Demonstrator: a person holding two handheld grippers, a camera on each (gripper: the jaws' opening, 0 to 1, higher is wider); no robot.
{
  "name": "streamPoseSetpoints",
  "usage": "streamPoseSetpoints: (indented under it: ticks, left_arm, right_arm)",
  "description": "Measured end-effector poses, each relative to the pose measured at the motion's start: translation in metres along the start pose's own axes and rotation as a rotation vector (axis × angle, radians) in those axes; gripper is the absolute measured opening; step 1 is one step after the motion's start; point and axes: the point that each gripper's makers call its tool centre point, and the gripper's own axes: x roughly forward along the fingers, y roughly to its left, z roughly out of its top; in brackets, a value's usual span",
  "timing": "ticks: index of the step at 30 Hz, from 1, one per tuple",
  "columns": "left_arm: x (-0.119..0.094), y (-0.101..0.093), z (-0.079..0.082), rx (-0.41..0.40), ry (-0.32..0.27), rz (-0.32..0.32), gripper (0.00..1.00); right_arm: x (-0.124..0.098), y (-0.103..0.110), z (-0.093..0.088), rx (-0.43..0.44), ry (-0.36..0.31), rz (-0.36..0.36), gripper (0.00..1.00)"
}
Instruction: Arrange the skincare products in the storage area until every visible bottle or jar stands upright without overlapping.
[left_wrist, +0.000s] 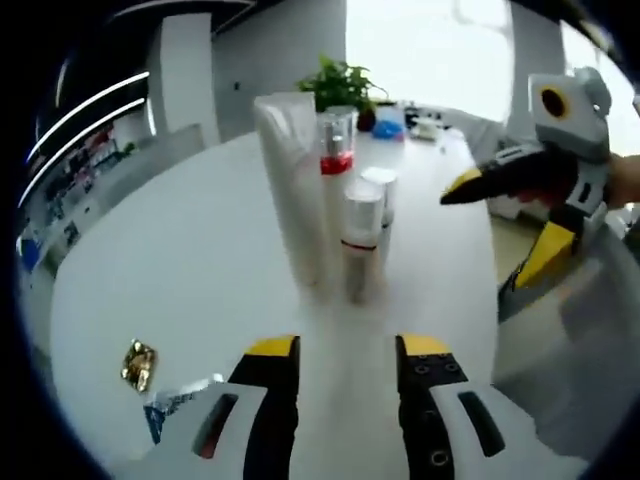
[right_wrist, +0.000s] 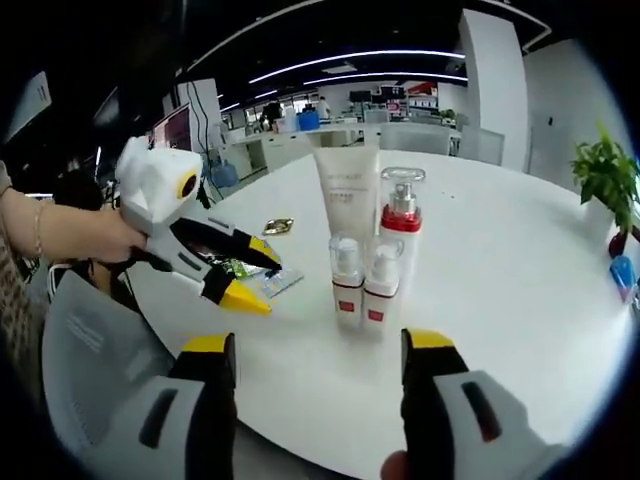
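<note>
1. You have four skincare products standing upright in one tight cluster on the round white table (right_wrist: 520, 260): one tall white squeeze tube (right_wrist: 348, 195) standing on its cap, one clear pump bottle with a red band (right_wrist: 402, 222), and two small white bottles with red labels (right_wrist: 347, 283) and clear caps, side by side.
2. In the right gripper view, the tube and the red-banded pump bottle form the back row, and the two small bottles stand in front of them, touching or very nearly so; none lies over another.
3. In the left gripper view the same group appears from the other side: the tube (left_wrist: 290, 190) at left, the pump bottle (left_wrist: 336, 150) beside it, a small bottle (left_wrist: 362, 240) nearest you.
4. Your left gripper (left_wrist: 347, 358) is empty, its two yellow-tipped jaws spread apart and aimed at the cluster, well short of it.
5. Your right gripper (right_wrist: 318, 352) is likewise spread wide and holds nothing; the cluster sits beyond the gap between its jaws.
6. The left gripper also shows in the right gripper view (right_wrist: 250, 275), held by your hand (right_wrist: 80, 235), jaws parted, beside the cluster.
7. Two loose things lie apart from the products: one gold foil packet (left_wrist: 138, 363) and one blue-and-silver sachet (left_wrist: 172, 405).
8. One green potted plant (left_wrist: 340, 85) stands at the table's far edge.
</note>
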Motion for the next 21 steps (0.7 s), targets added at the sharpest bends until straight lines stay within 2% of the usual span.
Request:
streamPoseSetpoints:
  ticks: [6, 10, 17, 21]
  left_arm:
    - [-0.034, 0.009, -0.019, -0.112, -0.013, 0.089, 0.49]
    - [-0.058, 0.011, -0.025, -0.196, -0.051, 0.142, 0.58]
    - [-0.094, 0.014, -0.037, -0.278, -0.091, 0.215, 0.72]
    - [-0.110, 0.016, -0.042, -0.314, -0.117, 0.253, 0.76]
  right_arm:
    - [-0.007, 0.000, -0.001, 0.014, -0.006, 0.005, 0.68]
    - [-0.009, 0.002, 0.000, 0.021, -0.013, 0.010, 0.69]
    - [-0.010, 0.009, 0.003, 0.020, -0.027, 0.021, 0.69]
    - [-0.011, 0.012, 0.004, 0.014, -0.033, 0.023, 0.69]
